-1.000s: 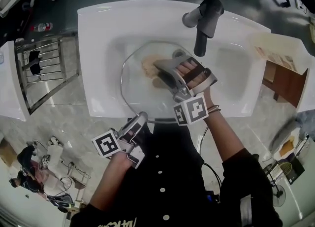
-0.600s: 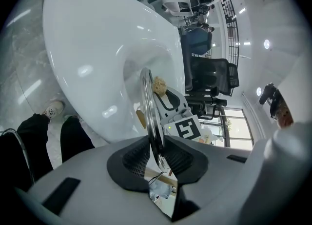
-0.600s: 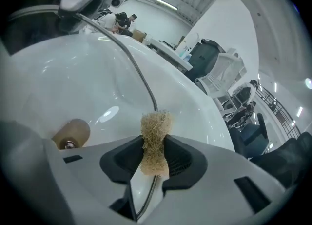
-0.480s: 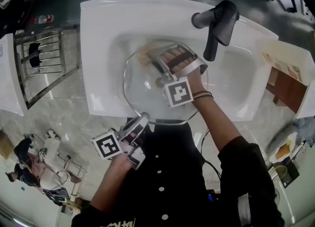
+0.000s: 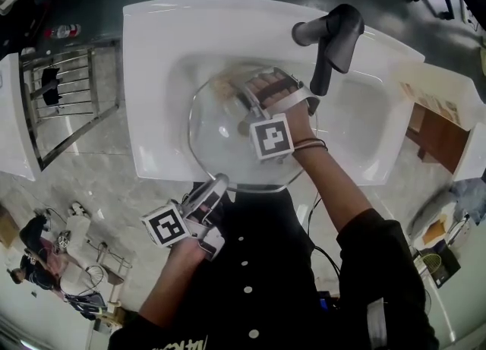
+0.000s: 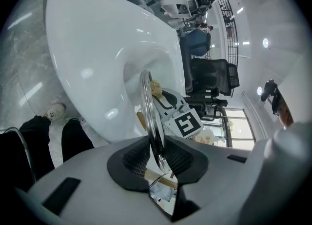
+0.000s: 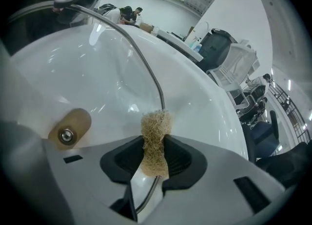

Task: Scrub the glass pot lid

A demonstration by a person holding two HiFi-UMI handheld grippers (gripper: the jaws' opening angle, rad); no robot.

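Observation:
The round glass pot lid [image 5: 220, 132] is held tilted over the white sink [image 5: 152, 75]. My left gripper [image 5: 215, 183] is shut on its near rim; in the left gripper view the lid [image 6: 147, 104] runs edge-on between the left gripper's [image 6: 157, 143] pads. My right gripper [image 5: 247, 90] reaches over the lid's far part, shut on a tan fibre scrubber [image 7: 156, 138]. In the right gripper view the scrubber's tip meets the lid's metal rim [image 7: 146, 68] ahead of the right gripper [image 7: 155, 153]. A wooden knob [image 7: 70, 126] with a screw shows to the left.
A dark faucet [image 5: 334, 37] arches over the sink's far right, close to my right hand. A metal rack [image 5: 68, 105] stands left of the sink. An open cardboard box [image 5: 440, 105] sits at the right. The person's dark shirt fills the lower middle.
My right gripper has moved down and toward the lid's far side with the scrubber, mostly in the first half second. The left gripper has kept its hold in place.

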